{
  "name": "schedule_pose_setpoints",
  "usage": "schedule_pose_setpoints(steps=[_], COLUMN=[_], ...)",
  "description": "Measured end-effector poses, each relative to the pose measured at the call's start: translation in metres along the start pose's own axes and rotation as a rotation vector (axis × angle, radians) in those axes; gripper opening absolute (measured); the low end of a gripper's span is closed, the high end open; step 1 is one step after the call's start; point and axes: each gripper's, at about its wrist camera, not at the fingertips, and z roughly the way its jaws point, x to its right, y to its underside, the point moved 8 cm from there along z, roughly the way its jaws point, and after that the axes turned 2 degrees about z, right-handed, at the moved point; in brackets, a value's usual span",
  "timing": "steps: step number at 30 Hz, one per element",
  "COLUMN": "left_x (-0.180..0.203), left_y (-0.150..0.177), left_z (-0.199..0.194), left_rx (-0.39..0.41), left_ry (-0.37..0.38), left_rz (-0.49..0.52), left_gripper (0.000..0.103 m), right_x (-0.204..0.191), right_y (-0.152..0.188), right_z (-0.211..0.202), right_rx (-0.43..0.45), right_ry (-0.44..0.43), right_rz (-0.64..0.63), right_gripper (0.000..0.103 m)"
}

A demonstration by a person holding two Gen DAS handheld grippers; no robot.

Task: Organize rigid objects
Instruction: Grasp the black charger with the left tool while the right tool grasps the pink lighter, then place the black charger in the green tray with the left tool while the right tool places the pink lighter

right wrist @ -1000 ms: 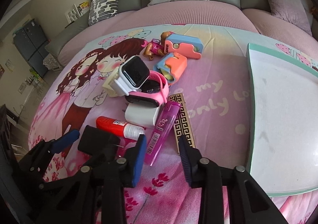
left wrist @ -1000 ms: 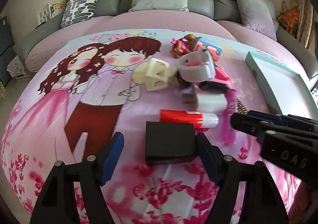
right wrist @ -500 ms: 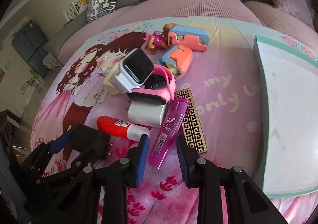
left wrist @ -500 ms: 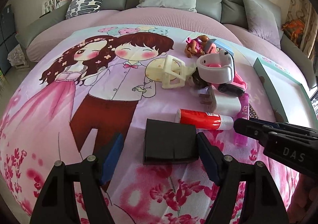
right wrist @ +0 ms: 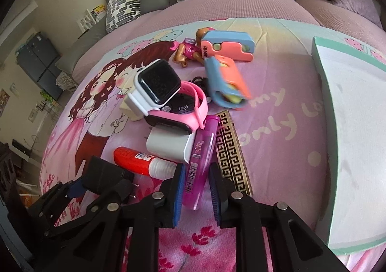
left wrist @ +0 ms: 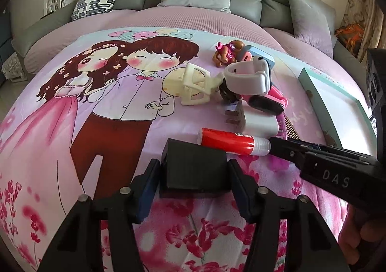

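A heap of small things is sitting on the bed (left wrist: 60,151), on its pink cartoon-printed cover: a white watch (right wrist: 154,90) is leaning on a pink watch (right wrist: 183,112), with a white charger block (right wrist: 168,145) just near of them, a cream plastic piece (left wrist: 195,86) to their left, and a doll figure (right wrist: 188,52) and two blue-and-orange toy blocks (right wrist: 226,46) farther back. A red glue stick (left wrist: 231,143) is lying crosswise, its clear cap pointing right and almost touching the right claw's near finger. At the far right a teal-edged white tray (right wrist: 357,127) is waiting, well apart from the heap. The left claw (left wrist: 193,185) is reaching low over the cover, its blue pads standing on either side of a black box (left wrist: 194,168); they are close to its sides, but I cannot tell whether they are pressing it. The right claw (right wrist: 196,187) is coming in from the near side beside the left one, released, with its fingers straddling the near end of a purple transparent case (right wrist: 200,163) that is lying lengthwise between them, not gripped. A gold-and-black patterned strip (right wrist: 231,156) is lying just right of that case, alongside the right finger.
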Motion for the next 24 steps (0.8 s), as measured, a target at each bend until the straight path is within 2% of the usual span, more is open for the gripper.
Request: schedule_pose_setpoints(steps=[3,13,24], left_x=[0.0,0.007,0.031], left_y=[-0.001,-0.01,-0.049], left_z=[0.0,-0.017,-0.06], left_rx=[-0.003,0.019,0.098], left_ry=[-0.009,-0.017,-0.029], left_rz=[-0.002,-0.023,0.025], left_gripper=[0.058,0.058,0.058], right_x=[-0.002,0.013,0.021], right_y=[0.001,-0.002,-0.017], right_z=[0.0,-0.024,-0.066], right_rx=[0.014,0.06,0.151], right_ry=[-0.002,-0.065,-0.15], right_rz=[-0.014,0.083,0.14], right_gripper=[0.02,0.013,0.012])
